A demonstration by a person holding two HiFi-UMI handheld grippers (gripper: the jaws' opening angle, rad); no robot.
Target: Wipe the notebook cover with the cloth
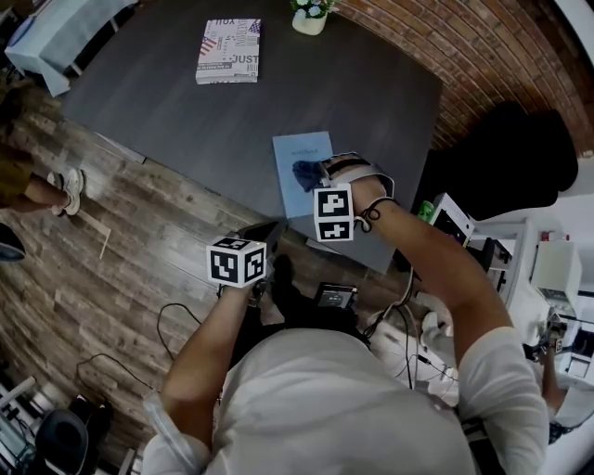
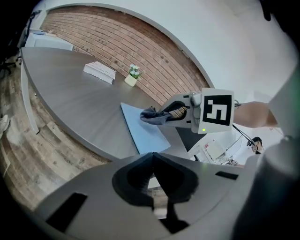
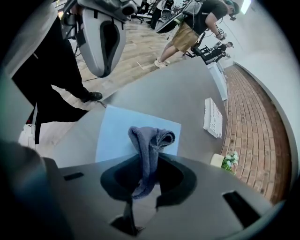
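Observation:
A light blue notebook [image 1: 295,186] lies flat near the front edge of the dark grey table [image 1: 353,93]. My right gripper [image 3: 143,185] is shut on a dark blue-grey cloth [image 3: 149,145]. The cloth [image 1: 307,173] bunches out of the jaws over the notebook's [image 3: 117,133] right half. I cannot tell whether it touches the cover. In the left gripper view the cloth [image 2: 153,115] hangs low at the notebook's [image 2: 143,131] far end. My left gripper [image 2: 153,161] is shut on nothing. It is held back off the table's front edge, near the person's body.
A book with a flag-print cover [image 1: 228,50] and a small potted plant [image 1: 309,17] sit at the table's far side. A person's legs [image 1: 32,190] stand on the wood floor at left. Cables [image 1: 181,320] lie on the floor; equipment [image 1: 455,223] crowds the right.

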